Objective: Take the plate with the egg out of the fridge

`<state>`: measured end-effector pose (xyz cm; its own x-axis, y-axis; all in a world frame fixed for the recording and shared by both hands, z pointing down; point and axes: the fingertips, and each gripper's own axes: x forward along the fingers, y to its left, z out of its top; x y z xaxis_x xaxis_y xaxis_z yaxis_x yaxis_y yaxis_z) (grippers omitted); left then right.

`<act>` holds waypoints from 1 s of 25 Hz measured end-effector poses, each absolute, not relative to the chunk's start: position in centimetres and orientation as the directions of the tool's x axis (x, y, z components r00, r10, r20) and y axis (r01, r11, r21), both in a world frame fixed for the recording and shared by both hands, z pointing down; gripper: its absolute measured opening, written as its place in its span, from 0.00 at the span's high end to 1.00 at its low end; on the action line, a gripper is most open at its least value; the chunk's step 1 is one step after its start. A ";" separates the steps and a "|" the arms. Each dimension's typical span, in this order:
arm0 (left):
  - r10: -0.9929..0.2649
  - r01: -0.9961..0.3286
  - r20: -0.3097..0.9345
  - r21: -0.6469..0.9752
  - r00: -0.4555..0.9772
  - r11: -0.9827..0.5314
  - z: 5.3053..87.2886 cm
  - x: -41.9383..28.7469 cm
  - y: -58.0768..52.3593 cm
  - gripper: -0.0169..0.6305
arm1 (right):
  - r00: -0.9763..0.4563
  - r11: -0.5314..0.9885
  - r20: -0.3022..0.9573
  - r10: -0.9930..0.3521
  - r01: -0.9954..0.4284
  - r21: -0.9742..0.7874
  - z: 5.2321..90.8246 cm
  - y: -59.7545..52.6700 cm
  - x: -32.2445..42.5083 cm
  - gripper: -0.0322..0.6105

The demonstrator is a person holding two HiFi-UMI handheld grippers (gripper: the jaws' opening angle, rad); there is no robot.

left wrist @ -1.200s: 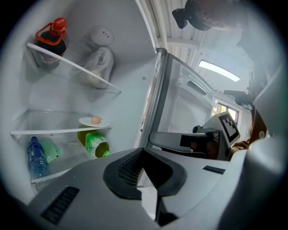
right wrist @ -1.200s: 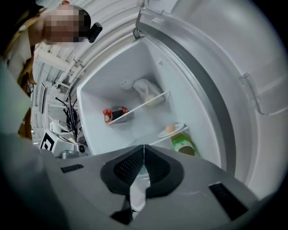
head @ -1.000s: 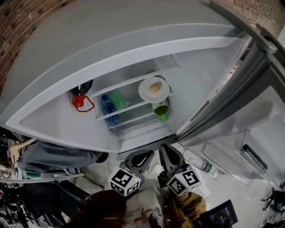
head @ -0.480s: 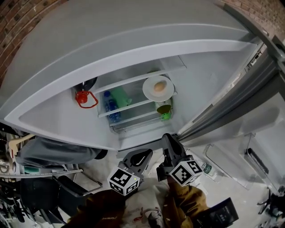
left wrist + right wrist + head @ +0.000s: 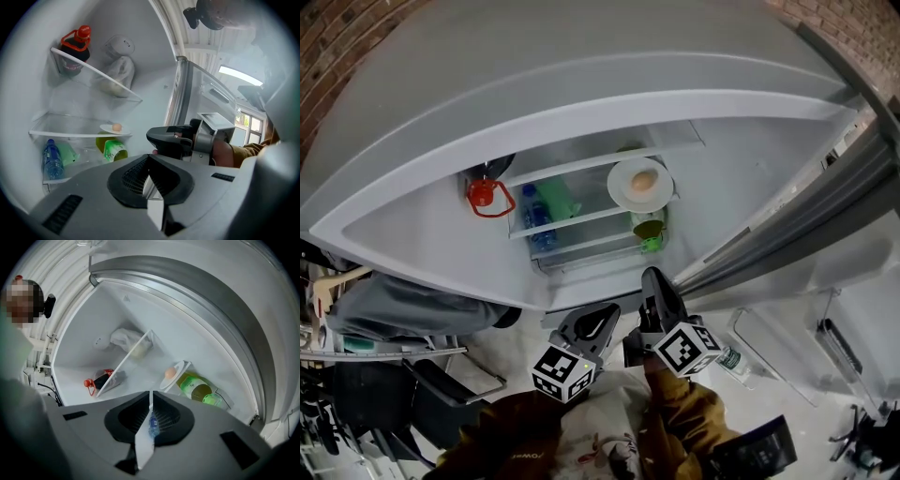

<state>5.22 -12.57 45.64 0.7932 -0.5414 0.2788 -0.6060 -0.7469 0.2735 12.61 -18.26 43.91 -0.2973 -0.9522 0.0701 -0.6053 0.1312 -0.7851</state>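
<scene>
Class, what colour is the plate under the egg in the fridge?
The plate is white, shown best in the head view.

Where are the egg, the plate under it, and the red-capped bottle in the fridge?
egg (image 5: 643, 180), head view, middle of the egg.
plate (image 5: 620, 189), head view, bare rim left of the egg.
red-capped bottle (image 5: 75, 46), left gripper view, dark body below the cap.

I am holding my left gripper and right gripper side by side before the fridge, where the plate, egg on it, is sitting on a shelf, a bottle lying beneath, a second bottle standing lower left.
</scene>
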 end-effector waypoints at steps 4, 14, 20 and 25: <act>-0.551 -0.616 0.278 0.284 0.787 -0.735 45.9 5.0 -12.8 0.96 | -0.291 0.124 0.077 -0.954 -0.613 -0.780 44.2 -18.8 12.6 0.94; -0.564 -0.628 0.277 0.304 0.778 -0.716 46.3 4.4 -13.1 0.96 | -0.271 0.104 0.090 -0.958 -0.626 -0.773 45.4 -20.9 13.0 0.94; -0.577 -0.637 0.269 0.309 0.771 -0.706 46.2 4.0 -13.6 0.96 | -0.269 0.096 0.096 -0.958 -0.619 -0.780 45.7 -22.1 12.9 0.94; -0.574 -0.634 0.269 0.312 0.773 -0.707 46.1 3.9 -13.7 0.96 | -0.268 0.088 0.102 -0.958 -0.613 -0.785 46.0 -22.9 13.0 0.94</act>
<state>3.89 -13.73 46.10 0.7732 -0.5743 0.2689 -0.6340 -0.7075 0.3122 12.97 -22.94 46.00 -0.2680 -0.9580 0.1017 -0.6132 0.0882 -0.7850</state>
